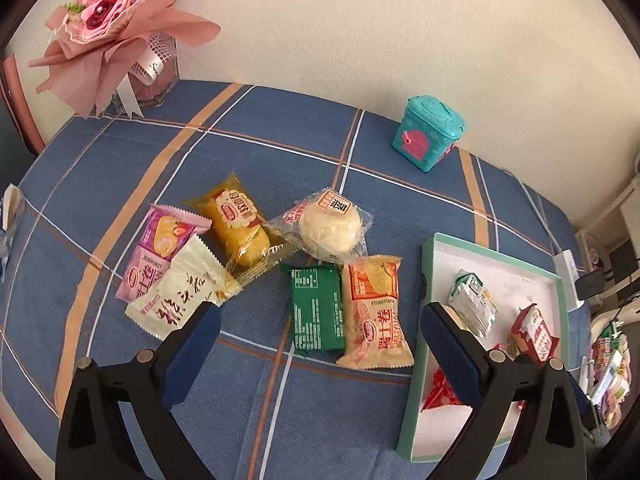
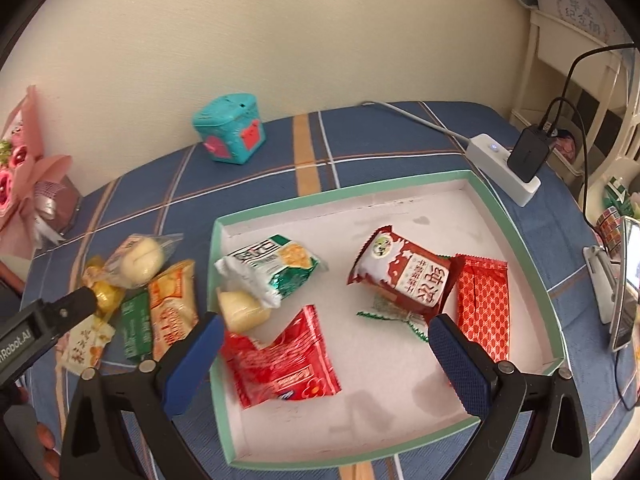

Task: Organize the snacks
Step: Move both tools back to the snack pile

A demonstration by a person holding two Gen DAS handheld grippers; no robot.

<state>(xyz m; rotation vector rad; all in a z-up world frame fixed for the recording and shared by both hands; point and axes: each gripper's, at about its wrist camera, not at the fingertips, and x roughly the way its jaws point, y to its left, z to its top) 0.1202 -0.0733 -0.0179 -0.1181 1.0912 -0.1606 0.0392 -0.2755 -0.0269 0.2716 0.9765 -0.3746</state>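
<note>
Several wrapped snacks lie on the blue plaid cloth: a green pack, an orange roll pack, a clear-wrapped white bun, a yellow cake pack, a purple pack and a white pack. My left gripper is open and empty, just above the green pack. The green-rimmed white tray holds a green-white pack, a dark red pack, two red packs and a small bun. My right gripper is open and empty over the tray.
A teal toy box stands at the back by the wall. A pink bouquet stands at the back left. A white power strip with a black charger lies right of the tray. A phone on a stand is at the far right.
</note>
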